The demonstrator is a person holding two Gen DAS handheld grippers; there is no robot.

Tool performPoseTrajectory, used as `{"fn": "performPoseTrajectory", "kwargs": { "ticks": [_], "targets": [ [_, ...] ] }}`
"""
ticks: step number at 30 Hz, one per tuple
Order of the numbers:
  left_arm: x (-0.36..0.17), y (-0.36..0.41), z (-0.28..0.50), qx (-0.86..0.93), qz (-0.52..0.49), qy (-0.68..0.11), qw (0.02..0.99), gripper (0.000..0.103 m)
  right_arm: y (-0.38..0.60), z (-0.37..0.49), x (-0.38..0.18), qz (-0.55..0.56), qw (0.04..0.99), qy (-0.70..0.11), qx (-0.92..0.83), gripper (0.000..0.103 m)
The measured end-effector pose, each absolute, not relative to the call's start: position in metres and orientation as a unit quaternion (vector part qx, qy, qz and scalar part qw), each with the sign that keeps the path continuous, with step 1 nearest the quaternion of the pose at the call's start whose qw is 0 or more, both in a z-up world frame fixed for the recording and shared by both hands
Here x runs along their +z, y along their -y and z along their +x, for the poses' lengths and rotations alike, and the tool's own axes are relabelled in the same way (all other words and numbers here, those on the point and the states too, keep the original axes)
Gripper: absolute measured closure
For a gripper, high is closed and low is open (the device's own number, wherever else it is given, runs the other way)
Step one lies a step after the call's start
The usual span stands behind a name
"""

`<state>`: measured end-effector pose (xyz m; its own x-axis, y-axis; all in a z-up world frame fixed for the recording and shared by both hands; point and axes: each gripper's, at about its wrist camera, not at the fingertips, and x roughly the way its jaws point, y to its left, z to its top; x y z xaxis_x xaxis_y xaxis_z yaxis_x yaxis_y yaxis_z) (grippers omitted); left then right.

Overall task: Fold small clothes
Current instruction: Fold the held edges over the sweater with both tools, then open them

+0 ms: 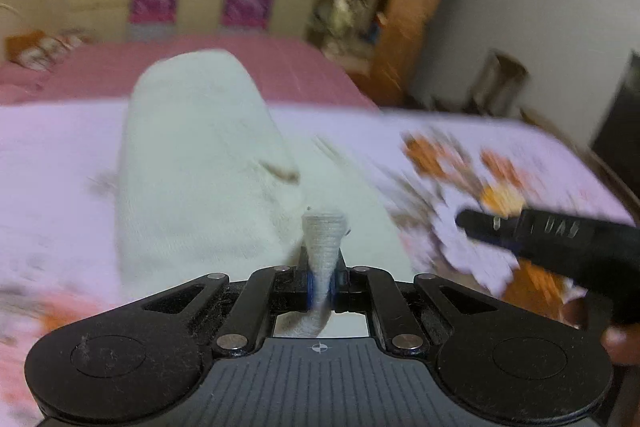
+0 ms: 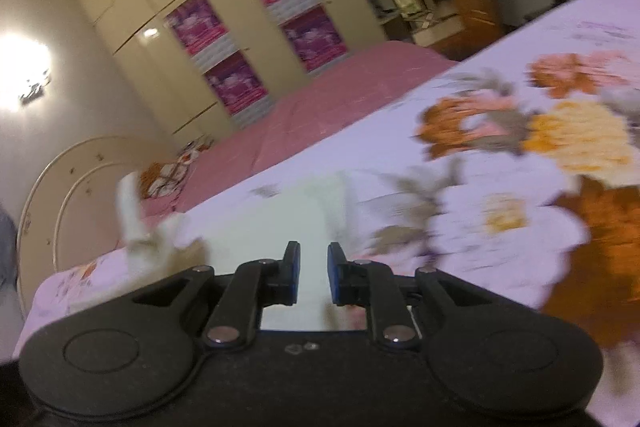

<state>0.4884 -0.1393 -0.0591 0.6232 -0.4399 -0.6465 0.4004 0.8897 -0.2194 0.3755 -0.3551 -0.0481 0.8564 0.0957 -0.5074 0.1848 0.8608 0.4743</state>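
Our left claw [image 1: 320, 281] pinches the ribbed cuff of the pale cream knitted sock [image 1: 200, 163], whose length runs toward the upper left over the floral bedsheet [image 1: 60, 147], while our right claw [image 2: 311, 277], parted and empty, sits nearest its free end.

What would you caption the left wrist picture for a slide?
Left gripper pinches the edge of a white sock, lifting it over a floral bedsheet, right gripper alongside.
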Motion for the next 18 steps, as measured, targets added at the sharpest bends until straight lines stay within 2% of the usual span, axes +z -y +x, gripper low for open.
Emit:
{"fn": "performPoseTrajectory", "kwargs": {
  "ticks": [2,3,4,5,6,13,18],
  "targets": [
    [-0.065,0.161,0.483,-0.262,-0.006,-0.374,0.89,0.095,0.367,0.37,-0.052,0.262,0.924,-0.277,-0.027,0.081],
    [-0.063,0.172,0.472,-0.283,0.008,-0.357,0.89,0.09,0.372,0.369,-0.056,0.263,0.921,-0.284,-0.028,0.081],
    [-0.062,0.177,0.463,-0.301,0.015,-0.346,0.889,0.077,0.374,0.366,-0.06,0.265,0.92,-0.289,-0.03,0.081],
    [-0.059,0.176,0.455,-0.327,0.006,-0.346,0.88,0.053,0.377,0.364,-0.063,0.268,0.918,-0.29,-0.029,0.081],
    [-0.053,0.169,0.452,-0.333,-0.011,-0.343,0.878,0.049,0.38,0.363,-0.065,0.273,0.916,-0.292,-0.025,0.08],
    [-0.027,0.041,0.471,-0.23,-0.144,-0.298,0.915,0.049,0.356,0.376,-0.063,0.282,0.913,-0.288,0.068,0.069],
    [-0.047,0.008,0.487,-0.158,-0.138,-0.345,0.915,0.049,0.321,0.415,-0.072,0.26,0.906,-0.316,0.11,0.067]
  ]
}}
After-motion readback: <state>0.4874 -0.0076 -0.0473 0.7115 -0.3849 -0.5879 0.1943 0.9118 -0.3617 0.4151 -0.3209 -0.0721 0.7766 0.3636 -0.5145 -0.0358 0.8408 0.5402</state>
